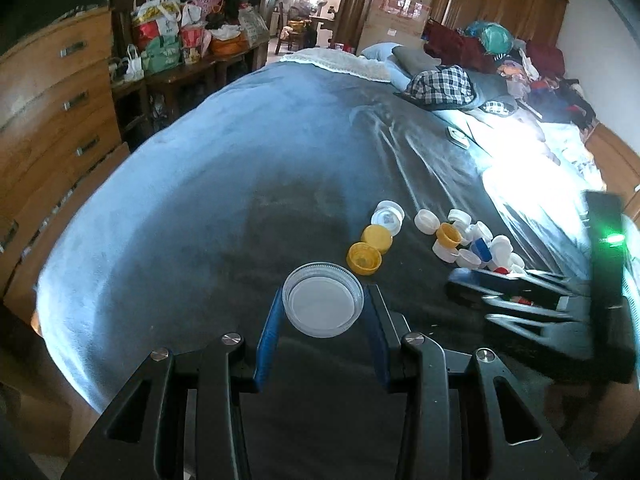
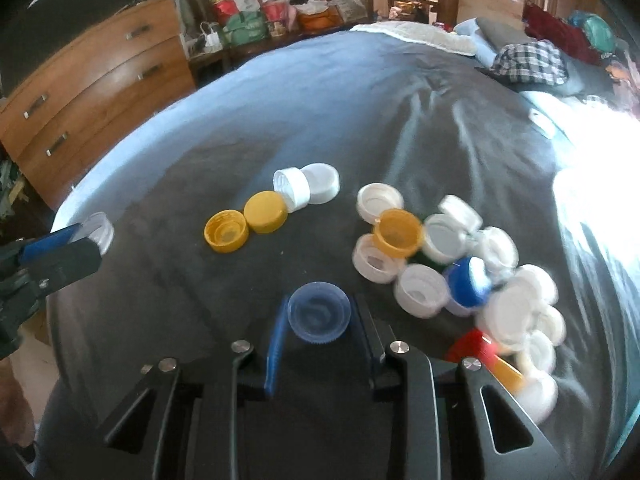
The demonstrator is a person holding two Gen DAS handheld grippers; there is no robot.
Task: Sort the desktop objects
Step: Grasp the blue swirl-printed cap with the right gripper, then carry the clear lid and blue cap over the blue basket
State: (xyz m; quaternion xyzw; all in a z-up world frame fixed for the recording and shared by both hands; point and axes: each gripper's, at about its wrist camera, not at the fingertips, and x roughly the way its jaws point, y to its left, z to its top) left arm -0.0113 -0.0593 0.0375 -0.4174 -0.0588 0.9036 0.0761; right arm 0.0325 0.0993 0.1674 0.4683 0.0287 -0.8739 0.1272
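Left wrist view: the left gripper (image 1: pixel 323 312) has its blue-padded fingers (image 1: pixel 269 332) spread fairly wide and pinched onto a big clear plastic lid (image 1: pixel 323 305), round with a ribbed rim, open side facing up. It sits right between the tips, both pads touching its sides.

Right wrist view: the right gripper (image 2: pixel 320 322) is closed down to a narrower gap on a small translucent blue bottle cap (image 2: pixel 319 317), also ribbed round the edge, hollow side up. Again both pads press on it.

Everything's over a grey-blue fuzzy blanket (image 2: pixel 360 100) on a bed, soft and a bit wrinkled. Just ahead and left of the right gripper lie two yellow plastic caps (image 2: pixel 245 226) touching each other, one hollow-up, one flat-up, with a couple of white screw caps (image 2: pixel 306 186) just beyond them. Ahead and to its right is a messy pile of white bottle caps (image 2: pixel 460 264) with an orange-yellow cap (image 2: pixel 398 232) and a solid blue cap (image 2: pixel 466 282) mixed in, and a red cap (image 2: pixel 472 346) close by the right finger. That side is motion-blurred, so details are mushy.

Far left of the right gripper you can see the left gripper with its clear lid, well apart from the pile. A wooden chest of drawers (image 2: pixel 92 80) stands past the bed edge.
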